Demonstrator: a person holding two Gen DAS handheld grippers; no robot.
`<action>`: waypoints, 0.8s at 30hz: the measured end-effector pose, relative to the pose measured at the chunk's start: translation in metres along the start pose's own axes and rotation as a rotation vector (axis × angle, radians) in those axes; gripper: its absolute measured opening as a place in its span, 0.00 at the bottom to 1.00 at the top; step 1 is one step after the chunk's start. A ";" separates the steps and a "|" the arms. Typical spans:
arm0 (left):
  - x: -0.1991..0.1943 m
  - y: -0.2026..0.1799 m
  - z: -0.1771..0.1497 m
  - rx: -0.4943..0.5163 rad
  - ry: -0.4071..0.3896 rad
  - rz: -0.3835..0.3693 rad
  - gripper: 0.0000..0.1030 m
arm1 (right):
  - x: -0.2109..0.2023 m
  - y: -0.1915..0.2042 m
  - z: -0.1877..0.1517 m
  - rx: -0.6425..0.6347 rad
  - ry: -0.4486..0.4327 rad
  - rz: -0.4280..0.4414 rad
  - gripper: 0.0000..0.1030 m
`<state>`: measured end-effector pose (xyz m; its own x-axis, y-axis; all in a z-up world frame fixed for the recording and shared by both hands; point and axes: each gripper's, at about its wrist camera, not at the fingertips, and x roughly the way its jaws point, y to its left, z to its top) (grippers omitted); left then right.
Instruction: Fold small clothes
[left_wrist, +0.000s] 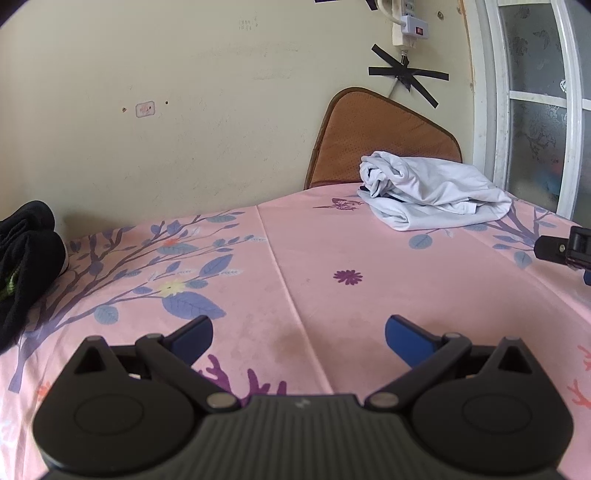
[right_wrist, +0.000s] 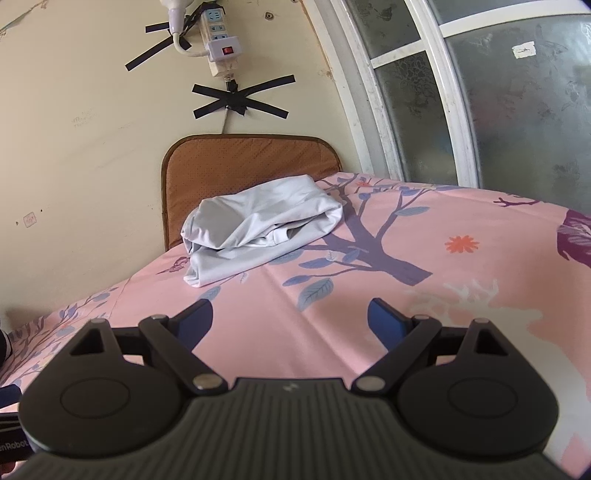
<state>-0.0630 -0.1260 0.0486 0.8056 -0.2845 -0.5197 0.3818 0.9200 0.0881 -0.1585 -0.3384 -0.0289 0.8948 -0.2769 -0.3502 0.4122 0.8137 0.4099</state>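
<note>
Both grippers hover low over the pink floral tablecloth (left_wrist: 314, 258), and neither has hold of anything. The left gripper (left_wrist: 299, 338) has its blue-tipped fingers (left_wrist: 194, 338) spread wide over bare cloth near the front edge, a brownish stain just ahead of them. The right gripper (right_wrist: 291, 321) is spread wide too, fingers (right_wrist: 384, 319) apart above the printed leaves. The white garment (right_wrist: 258, 236), loosely bundled and rumpled, sits toward the far edge of the table, just in front of a brown cushion (right_wrist: 243, 162) propped against the wall; it's well apart from both grippers. In the left wrist view that same garment (left_wrist: 428, 188) lies at the far right, and at the left edge a dark pile of black clothing (left_wrist: 26, 258) rests on the cloth, possibly socks, though it's cut off by the frame. A taped power strip (right_wrist: 218, 40) hangs on the wall above the cushion, beside the frosted window (right_wrist: 498, 103).
</note>
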 end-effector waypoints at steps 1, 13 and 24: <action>-0.001 0.000 0.000 -0.004 -0.005 -0.006 1.00 | 0.000 0.000 0.000 0.006 -0.004 -0.008 0.90; -0.002 0.017 -0.001 -0.113 -0.037 -0.078 1.00 | -0.007 0.033 -0.008 -0.062 -0.043 -0.001 0.91; -0.007 0.006 -0.001 -0.043 -0.064 -0.072 1.00 | -0.008 0.029 -0.009 0.009 -0.056 0.015 0.91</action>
<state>-0.0666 -0.1178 0.0519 0.8046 -0.3660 -0.4676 0.4212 0.9069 0.0148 -0.1550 -0.3083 -0.0223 0.9088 -0.2931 -0.2968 0.4002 0.8135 0.4220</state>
